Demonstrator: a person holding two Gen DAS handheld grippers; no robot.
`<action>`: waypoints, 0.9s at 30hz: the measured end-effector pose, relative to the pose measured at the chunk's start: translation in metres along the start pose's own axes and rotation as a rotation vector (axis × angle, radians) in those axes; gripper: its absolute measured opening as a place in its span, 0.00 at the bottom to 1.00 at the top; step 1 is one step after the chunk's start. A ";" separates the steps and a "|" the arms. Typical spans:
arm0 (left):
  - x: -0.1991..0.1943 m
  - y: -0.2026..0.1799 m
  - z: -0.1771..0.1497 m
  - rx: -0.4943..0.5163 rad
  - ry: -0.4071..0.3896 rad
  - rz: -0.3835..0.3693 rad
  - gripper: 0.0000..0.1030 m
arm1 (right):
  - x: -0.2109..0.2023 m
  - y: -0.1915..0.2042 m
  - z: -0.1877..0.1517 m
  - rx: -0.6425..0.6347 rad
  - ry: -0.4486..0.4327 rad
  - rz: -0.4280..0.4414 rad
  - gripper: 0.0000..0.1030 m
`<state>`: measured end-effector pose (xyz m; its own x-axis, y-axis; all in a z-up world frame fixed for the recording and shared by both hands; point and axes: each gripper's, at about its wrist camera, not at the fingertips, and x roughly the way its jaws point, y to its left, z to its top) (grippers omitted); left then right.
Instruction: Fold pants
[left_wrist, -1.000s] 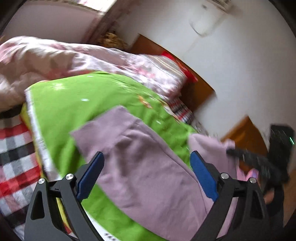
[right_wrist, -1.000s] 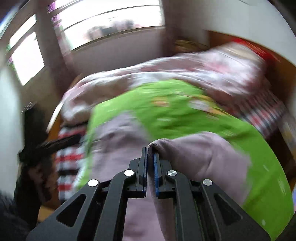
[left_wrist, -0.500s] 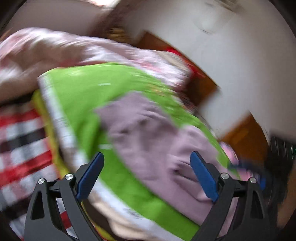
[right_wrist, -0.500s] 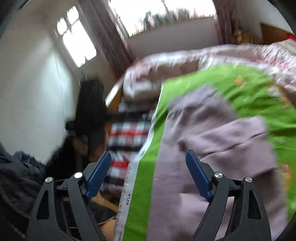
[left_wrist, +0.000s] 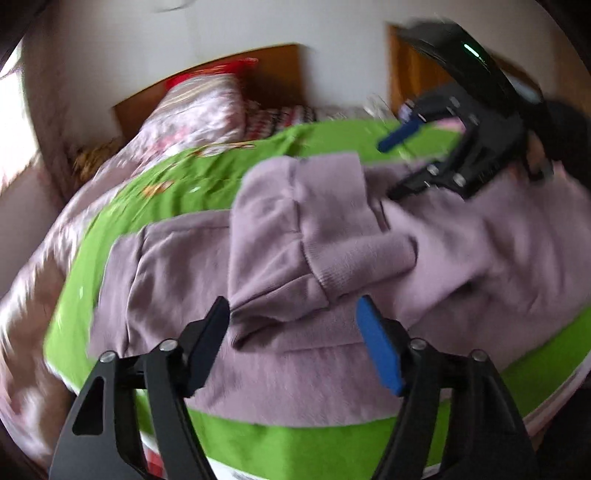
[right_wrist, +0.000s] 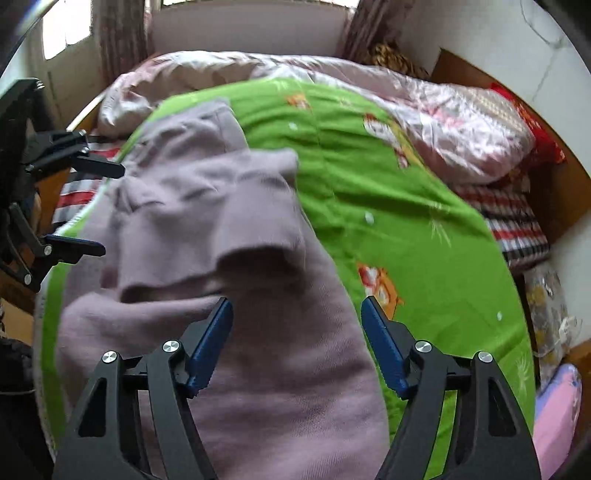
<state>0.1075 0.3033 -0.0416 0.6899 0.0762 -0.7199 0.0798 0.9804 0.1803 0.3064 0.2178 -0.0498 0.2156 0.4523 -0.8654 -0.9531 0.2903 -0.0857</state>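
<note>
One fold looks done: the mauve pants (right_wrist: 236, 229) lie on the green blanket (right_wrist: 406, 229) across the bed, a cuffed leg end doubled back over the rest. Both the left gripper (left_wrist: 293, 341) and right gripper (right_wrist: 297, 339) hover above the cloth, jaws released and grasping nothing, each having just narrowed somewhat. Judging by the rumpled, uneven layers, smoothing and at least another fold remain.

Hovering over the mauve pants (right_wrist: 207, 229) with the right gripper (right_wrist: 295, 317), jaws just closing yet gripping nothing (fabric bunched, one leg flopped across). Spreading beneath: green blanket (right_wrist: 388, 206). Left gripper (right_wrist: 88, 206) waiting agape at the edge.
</note>
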 end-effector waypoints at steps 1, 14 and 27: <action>0.003 -0.003 0.002 0.037 0.004 0.009 0.68 | 0.004 -0.001 0.000 0.016 0.002 0.007 0.69; 0.017 0.003 0.014 0.131 -0.034 -0.166 0.13 | 0.006 -0.020 -0.007 0.131 -0.016 0.065 0.69; 0.048 0.189 -0.103 -1.150 -0.250 -0.553 0.53 | 0.038 -0.027 0.077 0.166 -0.086 0.298 0.69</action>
<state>0.0814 0.5114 -0.1110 0.8885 -0.2995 -0.3476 -0.1782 0.4730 -0.8629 0.3573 0.2925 -0.0425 -0.0427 0.6050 -0.7950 -0.9309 0.2649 0.2516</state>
